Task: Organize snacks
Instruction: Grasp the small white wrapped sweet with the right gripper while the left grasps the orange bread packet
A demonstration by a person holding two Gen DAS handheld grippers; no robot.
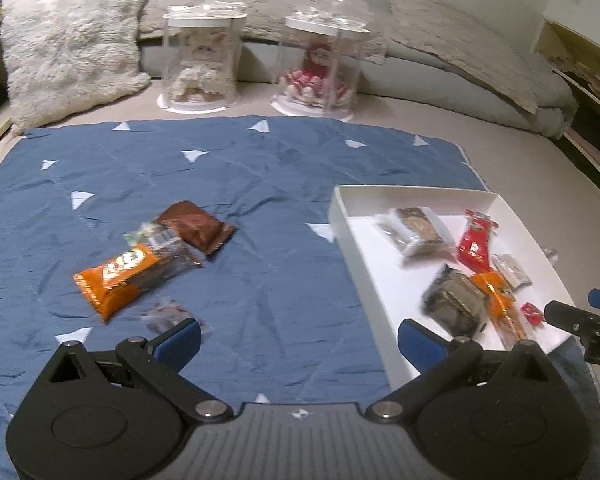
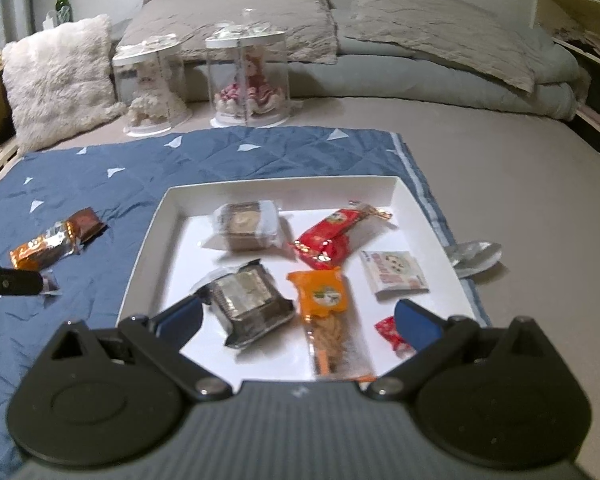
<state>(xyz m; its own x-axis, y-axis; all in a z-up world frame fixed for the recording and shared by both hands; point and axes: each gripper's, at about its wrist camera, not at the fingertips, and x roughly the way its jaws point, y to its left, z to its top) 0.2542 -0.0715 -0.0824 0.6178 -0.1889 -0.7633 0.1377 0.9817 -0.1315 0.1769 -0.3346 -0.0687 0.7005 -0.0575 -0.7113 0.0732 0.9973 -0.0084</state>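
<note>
Right gripper (image 2: 298, 320), jaws wide, above white tray (image 2: 156, 236)

My bed (image 2: 500, 152) carries a blue quilt (image 1: 220, 184) across the lower left, two clear doll cases (image 1: 202, 60) and pillows (image 1: 68, 48) along the top, and a foil wrapper (image 2: 476, 258) at the right.

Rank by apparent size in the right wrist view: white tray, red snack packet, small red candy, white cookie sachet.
1. white tray
2. red snack packet
3. white cookie sachet
4. small red candy, partly hidden behind the right gripper's finger, so its full size is unsure.
</note>
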